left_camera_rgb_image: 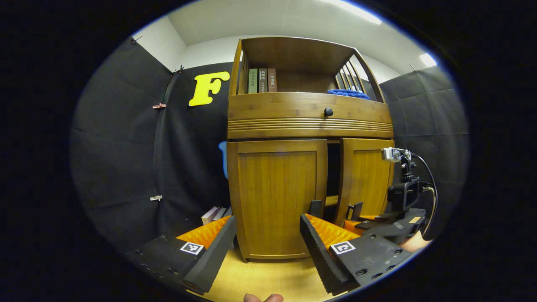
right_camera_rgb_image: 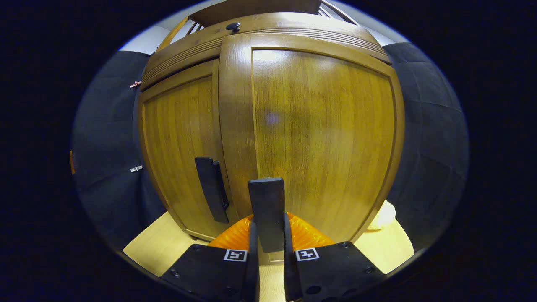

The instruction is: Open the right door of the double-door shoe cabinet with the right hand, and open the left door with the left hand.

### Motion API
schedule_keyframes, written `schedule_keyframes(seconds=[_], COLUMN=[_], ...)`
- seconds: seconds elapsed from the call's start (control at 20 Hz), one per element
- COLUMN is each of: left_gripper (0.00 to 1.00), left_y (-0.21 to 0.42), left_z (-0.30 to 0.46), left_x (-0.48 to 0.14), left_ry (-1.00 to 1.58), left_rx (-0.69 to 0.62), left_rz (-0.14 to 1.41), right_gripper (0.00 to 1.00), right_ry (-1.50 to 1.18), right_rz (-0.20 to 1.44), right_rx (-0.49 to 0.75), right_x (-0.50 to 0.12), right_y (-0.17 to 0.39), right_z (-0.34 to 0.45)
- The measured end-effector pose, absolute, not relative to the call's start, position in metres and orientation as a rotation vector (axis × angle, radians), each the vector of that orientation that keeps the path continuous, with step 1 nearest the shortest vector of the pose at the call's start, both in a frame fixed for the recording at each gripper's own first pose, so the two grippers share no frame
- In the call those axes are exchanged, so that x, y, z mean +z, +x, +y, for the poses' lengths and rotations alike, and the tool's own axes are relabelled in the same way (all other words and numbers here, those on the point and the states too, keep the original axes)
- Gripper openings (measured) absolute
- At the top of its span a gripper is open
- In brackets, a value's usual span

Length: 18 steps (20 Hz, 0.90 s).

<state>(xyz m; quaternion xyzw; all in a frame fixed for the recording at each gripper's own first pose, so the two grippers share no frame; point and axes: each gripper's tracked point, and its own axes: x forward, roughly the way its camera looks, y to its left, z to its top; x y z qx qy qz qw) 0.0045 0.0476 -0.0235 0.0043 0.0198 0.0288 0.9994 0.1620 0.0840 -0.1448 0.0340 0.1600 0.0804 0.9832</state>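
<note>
Two doors front the lower half of the bamboo shoe cabinet (left_camera_rgb_image: 310, 126). In the left gripper view the left door (left_camera_rgb_image: 277, 197) sits flush and shut, while the right door (left_camera_rgb_image: 366, 178) stands slightly ajar, with a dark gap between their inner edges. Each door carries a dark upright handle near that inner edge: the left door's handle (right_camera_rgb_image: 212, 188) is untouched, and the right door's handle (right_camera_rgb_image: 267, 212) sits between the fingers of the right tool (right_camera_rgb_image: 268, 247), which are pressed together on it from both sides. In the left gripper view the right tool (left_camera_rgb_image: 356, 218) shows low against the ajar door, just beside the left tool.

The left tool (left_camera_rgb_image: 268, 235) hangs before the left door with its fingers spread wide, holding nothing and clear of the wood. Pale wooden floor (left_camera_rgb_image: 268, 277) lies open in front of the cabinet.

Above the doors a drawer with a black knob (left_camera_rgb_image: 328, 111) runs across, and over it an open shelf holds three books (left_camera_rgb_image: 262, 80) and a blue cloth (left_camera_rgb_image: 348, 93). More books (left_camera_rgb_image: 215, 214) lie on the floor to the cabinet's left.
</note>
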Motion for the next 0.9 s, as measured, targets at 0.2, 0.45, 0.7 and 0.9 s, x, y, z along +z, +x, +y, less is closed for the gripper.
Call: schedule_keyframes(seconds=[0.2, 0.45, 0.7, 0.9], left_gripper=[0.92, 0.92, 0.92, 0.92], left_y=[-0.004, -0.011, -0.014, -0.013], left_z=[0.041, 0.033, 0.022, 0.011], left_x=[-0.023, -0.021, -0.021, -0.023], left_ry=[0.013, 0.013, 0.010, 0.009], left_rx=[0.062, 0.064, 0.052, 0.033], left_rz=[0.039, 0.032, 0.029, 0.032], right_gripper=[0.27, 0.26, 0.26, 0.26], right_ry=[0.074, 0.074, 0.076, 0.093], right_rz=[0.323, 0.316, 0.318, 0.322], right_rx=[0.149, 0.133, 0.118, 0.113], right_x=[-0.136, -0.125, -0.117, -0.108], right_y=[0.160, 0.160, 0.157, 0.159], right_z=[0.086, 0.087, 0.085, 0.087])
